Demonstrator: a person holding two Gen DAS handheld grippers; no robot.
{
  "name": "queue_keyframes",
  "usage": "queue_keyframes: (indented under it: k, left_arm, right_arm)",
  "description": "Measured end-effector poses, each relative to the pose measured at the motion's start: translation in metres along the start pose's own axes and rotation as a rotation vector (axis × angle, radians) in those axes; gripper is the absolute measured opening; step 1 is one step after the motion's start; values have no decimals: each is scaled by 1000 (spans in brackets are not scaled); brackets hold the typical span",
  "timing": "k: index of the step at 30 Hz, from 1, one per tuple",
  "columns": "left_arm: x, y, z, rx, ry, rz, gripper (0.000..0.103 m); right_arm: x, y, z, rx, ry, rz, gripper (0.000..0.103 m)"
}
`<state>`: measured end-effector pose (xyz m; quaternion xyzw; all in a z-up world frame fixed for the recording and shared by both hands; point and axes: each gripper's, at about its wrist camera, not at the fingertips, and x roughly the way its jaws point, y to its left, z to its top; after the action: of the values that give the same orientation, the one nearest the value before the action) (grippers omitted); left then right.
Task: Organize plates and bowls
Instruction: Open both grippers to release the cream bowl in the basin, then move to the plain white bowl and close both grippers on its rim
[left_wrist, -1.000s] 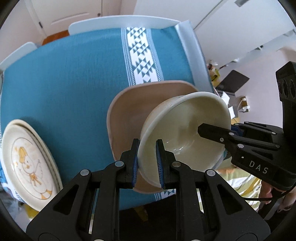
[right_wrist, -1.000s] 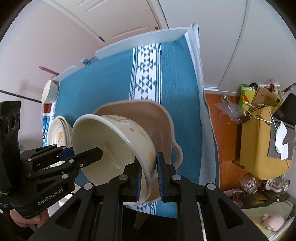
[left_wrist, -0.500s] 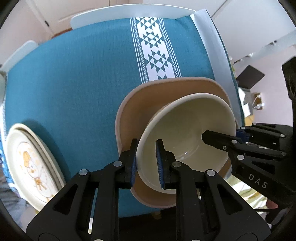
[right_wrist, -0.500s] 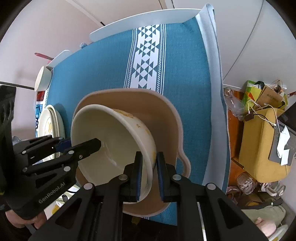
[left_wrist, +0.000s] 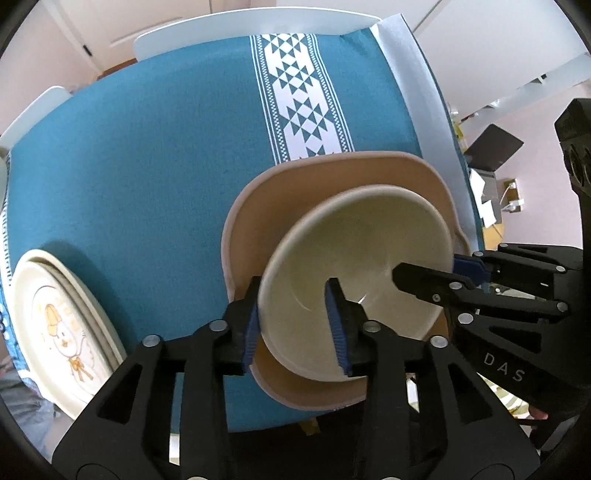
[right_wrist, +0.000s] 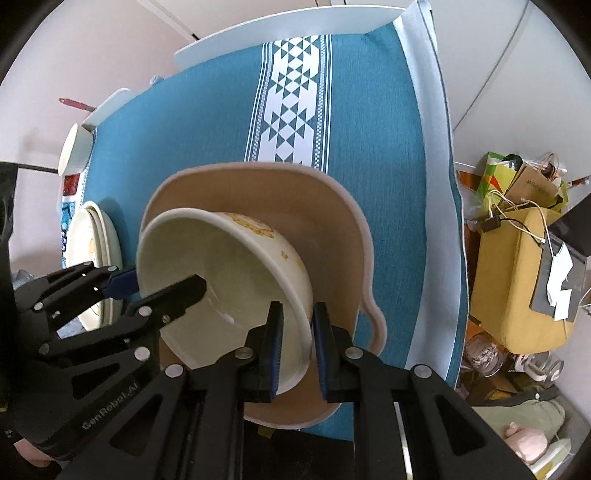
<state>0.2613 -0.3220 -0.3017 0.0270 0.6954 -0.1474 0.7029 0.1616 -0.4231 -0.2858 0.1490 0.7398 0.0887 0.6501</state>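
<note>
A cream bowl (left_wrist: 369, 258) with yellow prints on its outside (right_wrist: 255, 229) rests in a larger tan dish (left_wrist: 314, 199) with a handle, on the teal tablecloth. My left gripper (left_wrist: 293, 314) is open, its fingers spread either side of the bowl's near-left rim. My right gripper (right_wrist: 297, 339) straddles the bowl's right rim with a small gap, open. The tan dish also shows in the right wrist view (right_wrist: 332, 229). A stack of cream plates (left_wrist: 55, 325) with a cartoon print lies at the table's left edge.
The table (left_wrist: 147, 147) has a teal cloth with a white patterned band. A small white bowl (right_wrist: 72, 151) stands at the far left edge. Bags and clutter (right_wrist: 517, 229) lie on the floor to the right of the table.
The bowl came down into the tan dish. My left gripper's jaws have opened wide and let go of the rim. My right gripper's jaws have also loosened.
</note>
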Motion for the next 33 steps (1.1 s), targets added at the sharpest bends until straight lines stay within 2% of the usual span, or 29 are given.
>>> queue_keyframes:
  k: [1,5,13,16,19,21,23,25,26,27,28,29,30,31,33]
  left_arm:
    - [-2,0,1,1,-5,-1,40]
    - [-16,1,1,10,-38,-14,46]
    - [-30,1,-11,35,-41,-17,46]
    - [-54,4,-17,38,-90,-18,46]
    - [-87,8,-24,28,-173,-6,46]
    - [-114,17,-33,5,-259,8,46]
    - [-138,29,-44,-28,-353,21,46]
    - [-170,45,-58,-79,-485,46,46]
    - [-184,52,-66,-102,-541,61,50]
    - [-196,58,-73,-128,-592,80,56]
    - [-208,65,-80,-158,-640,102,74]
    - [-219,72,-88,-189,-685,121,94]
    - [-229,80,-95,-218,-729,135,102]
    - [-238,87,-100,-245,-771,151,103]
    - [-247,103,-108,-296,-811,194,103]
  right_arm:
    - [-2,-2,1,17,-6,17,22]
    - [-15,-4,3,33,-29,35,24]
    - [-25,-1,-3,51,-64,46,25]
    - [-48,1,-8,45,-120,74,25]
    - [-77,11,-14,6,-199,88,25]
    - [-98,20,-18,-28,-264,110,25]
    - [-116,30,-20,-71,-328,133,25]
    - [-132,45,-20,-130,-398,156,27]
    - [-138,53,-21,-160,-428,166,32]
    - [-144,62,-20,-194,-464,178,46]
    - [-149,71,-19,-225,-491,185,61]
    - [-153,80,-18,-251,-510,193,67]
    - [-157,90,-15,-289,-529,209,79]
    - [-159,99,-12,-321,-544,222,90]
    - [-162,120,-4,-393,-581,235,100]
